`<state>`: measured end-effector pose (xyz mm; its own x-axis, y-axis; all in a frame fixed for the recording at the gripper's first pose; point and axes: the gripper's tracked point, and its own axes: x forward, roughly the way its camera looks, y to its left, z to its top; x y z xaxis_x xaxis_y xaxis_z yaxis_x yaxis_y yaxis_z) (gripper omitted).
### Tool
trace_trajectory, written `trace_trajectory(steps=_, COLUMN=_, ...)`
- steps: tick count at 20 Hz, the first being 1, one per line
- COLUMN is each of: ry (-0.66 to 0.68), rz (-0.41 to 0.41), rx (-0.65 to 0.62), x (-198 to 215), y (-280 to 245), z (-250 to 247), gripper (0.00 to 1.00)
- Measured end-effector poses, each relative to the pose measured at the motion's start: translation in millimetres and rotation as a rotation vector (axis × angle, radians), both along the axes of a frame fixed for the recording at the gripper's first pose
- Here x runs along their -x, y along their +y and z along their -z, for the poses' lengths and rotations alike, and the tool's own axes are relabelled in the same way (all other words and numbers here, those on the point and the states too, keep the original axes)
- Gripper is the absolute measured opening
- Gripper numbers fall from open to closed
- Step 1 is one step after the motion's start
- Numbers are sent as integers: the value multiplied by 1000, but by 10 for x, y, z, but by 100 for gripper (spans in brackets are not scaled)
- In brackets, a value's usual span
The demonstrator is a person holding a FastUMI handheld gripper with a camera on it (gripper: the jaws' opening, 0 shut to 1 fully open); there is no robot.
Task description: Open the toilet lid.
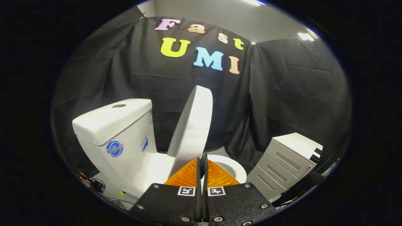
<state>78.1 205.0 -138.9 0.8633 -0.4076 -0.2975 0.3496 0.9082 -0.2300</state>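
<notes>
Toilet lid (193,125) stands raised just ahead of your tool (202,160), whose fingers are pressed together on nothing.

A pale floor (121,201) is carrying a white ceramic toilet (125,147), which is standing ahead of the jaws and to their left. A grey metal drawer cabinet (284,166) is sitting on it to their right, and black cables (100,185) are trailing beside the toilet's base.
</notes>
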Motion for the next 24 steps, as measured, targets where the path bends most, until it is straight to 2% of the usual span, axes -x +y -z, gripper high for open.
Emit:
trace_trajectory(steps=11, ry=15, rz=-97, rx=97, x=-76, y=488, z=-56, gripper=0)
trace_trajectory(steps=21, ry=5, rz=-189, rx=42, x=-102, y=973, z=31, gripper=0)
trace_trajectory(steps=24, ry=12, rz=-208, rx=64, x=-135, y=1072, z=24, gripper=0)
